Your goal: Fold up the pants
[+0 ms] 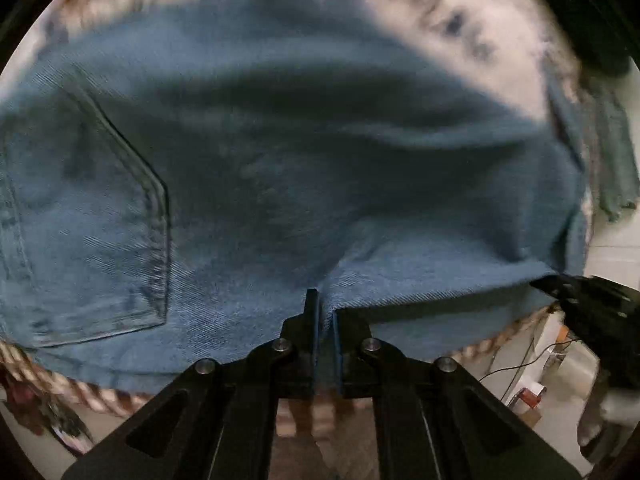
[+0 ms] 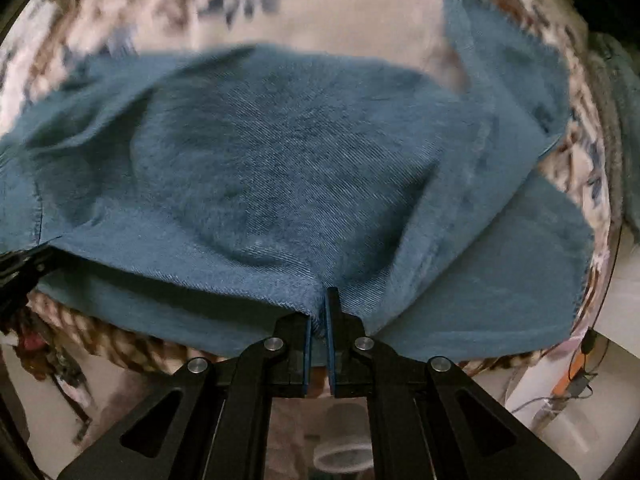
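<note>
Blue denim pants point(image 1: 280, 168) lie on a floral-patterned surface point(image 1: 440, 12), with a back pocket point(image 1: 100, 220) at the left of the left wrist view. My left gripper point(image 1: 323, 304) is shut on the near edge of the pants. The right gripper shows as a black shape at the right edge of that view point(image 1: 592, 304). In the right wrist view, the pants point(image 2: 280, 152) spread ahead, a frayed leg end point(image 2: 500, 60) at the upper right. My right gripper point(image 2: 325, 300) is shut on the near denim edge, lifting a fold above a lower layer point(image 2: 500, 280).
The patterned surface point(image 2: 320, 8) has a braided rim point(image 2: 120, 344) at its near edge. Below it lie a light floor with cables and small objects point(image 1: 528, 384) at the right. A grey-green cloth point(image 1: 616, 160) hangs at the far right.
</note>
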